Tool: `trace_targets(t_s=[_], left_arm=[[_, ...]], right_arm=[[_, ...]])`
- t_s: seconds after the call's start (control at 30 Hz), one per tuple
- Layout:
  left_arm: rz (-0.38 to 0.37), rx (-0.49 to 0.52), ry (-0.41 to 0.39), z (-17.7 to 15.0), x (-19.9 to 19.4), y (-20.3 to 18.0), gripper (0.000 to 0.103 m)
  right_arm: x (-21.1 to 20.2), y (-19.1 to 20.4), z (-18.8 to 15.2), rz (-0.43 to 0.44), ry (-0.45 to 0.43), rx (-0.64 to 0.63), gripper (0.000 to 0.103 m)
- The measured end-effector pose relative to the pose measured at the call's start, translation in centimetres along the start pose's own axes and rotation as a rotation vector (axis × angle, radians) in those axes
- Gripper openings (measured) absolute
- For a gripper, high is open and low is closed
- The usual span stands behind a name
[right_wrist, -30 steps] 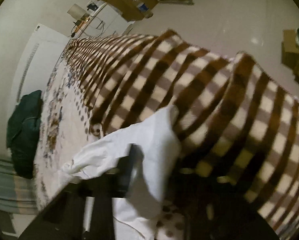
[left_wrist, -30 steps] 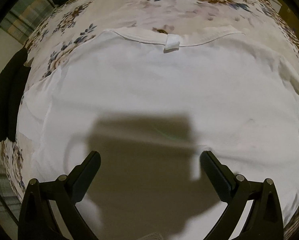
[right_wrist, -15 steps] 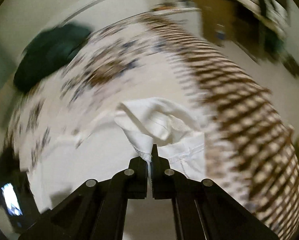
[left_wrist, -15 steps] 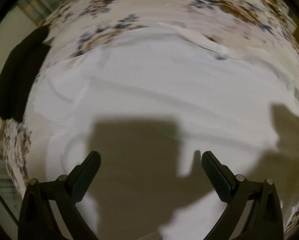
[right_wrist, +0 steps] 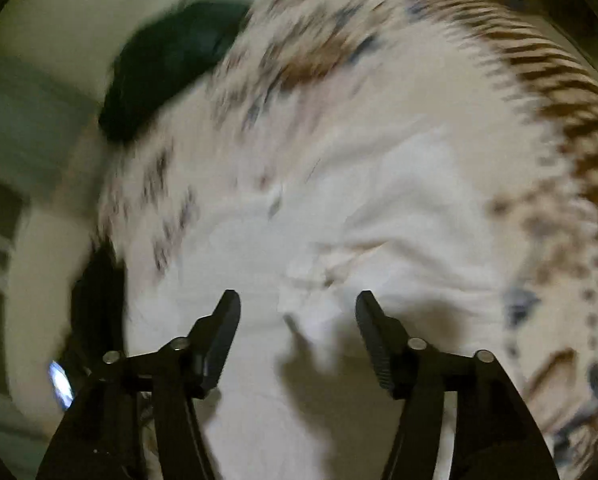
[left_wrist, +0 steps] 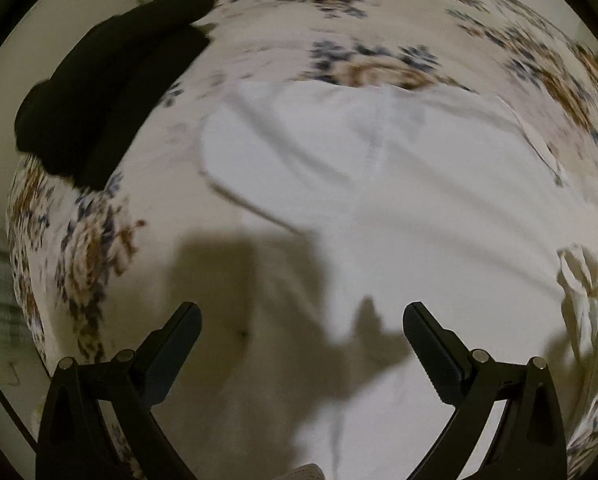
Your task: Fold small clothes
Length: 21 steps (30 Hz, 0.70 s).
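Left gripper (left_wrist: pixel 301 322) was released, jaws wide apart and nothing between them, hanging over the white t-shirt (left_wrist: pixel 379 216). Shirt lay spread on the floral bedsheet (left_wrist: pixel 359 28), filling the centre and 3 o'clock side of the left wrist view. A folded-over flap of it sat toward 12 o'clock, and a bunched edge (left_wrist: pixel 583 276) showed at 3 o'clock. Black garment (left_wrist: pixel 107 84) lay on the sheet at 10 o'clock, apart from the shirt. Gripper shadow fell across the cloth just ahead of the fingers.

Right gripper (right_wrist: pixel 297 312) was released too; its jaws had just been opening, and no cloth was pinched between them. The crumpled part of the white t-shirt (right_wrist: pixel 339 248) lay on the bed just ahead of its fingertips, at 12 o'clock from the jaws. Right wrist view was motion-blurred. Dark green garment (right_wrist: pixel 167 64) sat at 10 o'clock near the bed edge. Brown striped blanket (right_wrist: pixel 571 92) ran along 1 to 3 o'clock, beyond the shirt.
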<state>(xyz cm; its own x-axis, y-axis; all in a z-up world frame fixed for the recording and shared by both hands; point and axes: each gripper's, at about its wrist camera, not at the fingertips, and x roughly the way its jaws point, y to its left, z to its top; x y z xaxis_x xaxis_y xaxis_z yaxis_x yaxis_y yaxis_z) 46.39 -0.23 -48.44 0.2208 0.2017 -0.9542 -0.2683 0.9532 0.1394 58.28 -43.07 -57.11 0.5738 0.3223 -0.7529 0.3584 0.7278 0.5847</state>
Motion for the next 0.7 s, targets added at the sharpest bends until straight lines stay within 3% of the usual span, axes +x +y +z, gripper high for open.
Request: trace_targets(t_s=[0.13, 0.17, 0.23, 0.3, 0.37, 0.5, 0.63, 0.7], left_arm=[[0.014, -0.058, 0.015, 0.6, 1.1, 2.7, 0.103], [0.015, -0.077, 0.024, 0.8, 1.6, 3.5, 0.103], [0.003, -0.131, 0.044, 1.5, 2.6, 5.2, 0.103], [-0.025, -0.196, 0.051, 2.3, 3.5, 7.2, 0.103], [-0.062, -0.267, 0.046, 3.2, 4.4, 9.1, 0.103], [-0.156, -0.396, 0.079, 4.7, 6.6, 11.2, 0.103], [-0.254, -0.539, 0.102, 6.1, 9.2, 12.1, 0.102], [-0.294, -0.581, 0.098, 6.6, 10.1, 11.5, 0.092]], right_arm=[[0.7, -2.2, 0.6, -0.178, 0.000, -0.048, 0.065], [2.1, -2.2, 0.4, -0.241, 0.033, -0.091, 0.065], [6.2, -3.1, -0.5, -0.378, 0.183, -0.169, 0.065], [7.3, -2.8, -1.3, -0.430, 0.217, -0.220, 0.065], [5.7, -2.1, -2.2, -0.428, 0.171, -0.246, 0.065], [0.2, -1.7, -4.5, -0.357, 0.055, -0.177, 0.065], [-0.9, -2.3, -5.4, -0.344, 0.059, -0.122, 0.065], [-0.6, -2.2, -6.1, -0.353, 0.074, -0.105, 0.065]])
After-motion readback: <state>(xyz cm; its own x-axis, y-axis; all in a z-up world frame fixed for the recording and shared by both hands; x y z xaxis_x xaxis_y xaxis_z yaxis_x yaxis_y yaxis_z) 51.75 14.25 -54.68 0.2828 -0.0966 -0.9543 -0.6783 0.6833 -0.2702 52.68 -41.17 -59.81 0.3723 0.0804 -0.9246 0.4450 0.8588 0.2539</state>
